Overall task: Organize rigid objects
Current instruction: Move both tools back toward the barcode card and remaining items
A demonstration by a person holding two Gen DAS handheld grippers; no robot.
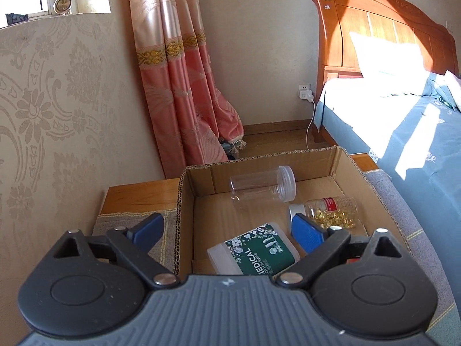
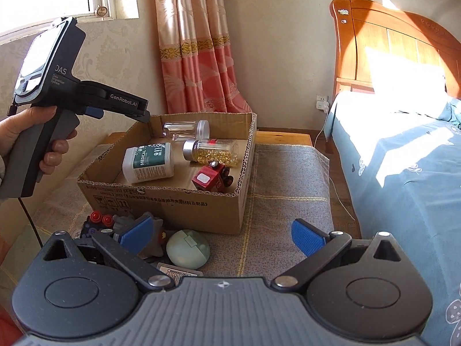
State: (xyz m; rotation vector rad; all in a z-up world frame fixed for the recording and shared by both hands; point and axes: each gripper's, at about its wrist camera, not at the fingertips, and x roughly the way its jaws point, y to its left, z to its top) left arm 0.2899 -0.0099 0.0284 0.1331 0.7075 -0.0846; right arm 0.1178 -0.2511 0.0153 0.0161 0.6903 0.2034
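A cardboard box [image 2: 161,201] stands on a grey mat. In it lie a clear empty jar [image 2: 185,129], a bottle of yellow capsules [image 2: 213,150], a white and green swab box [image 2: 148,161] and a red toy train [image 2: 211,179]. My left gripper [image 1: 227,232] is open and empty, above the box's near left edge; the swab box [image 1: 253,252], the clear jar [image 1: 262,189] and the capsule bottle [image 1: 331,209] lie ahead of it. My right gripper [image 2: 222,235] is open and empty in front of the box, above a green egg-shaped case [image 2: 188,248], a grey toy [image 2: 157,240] and a red-knobbed black toy [image 2: 98,225].
The mat [image 2: 288,178] covers a low wooden table [image 2: 282,137] beside a bed [image 2: 403,150] with a wooden headboard. A pink curtain [image 2: 196,57] hangs behind the box. A small flat card [image 2: 180,272] lies at my right gripper's base. A white cable [image 2: 343,201] trails by the bed.
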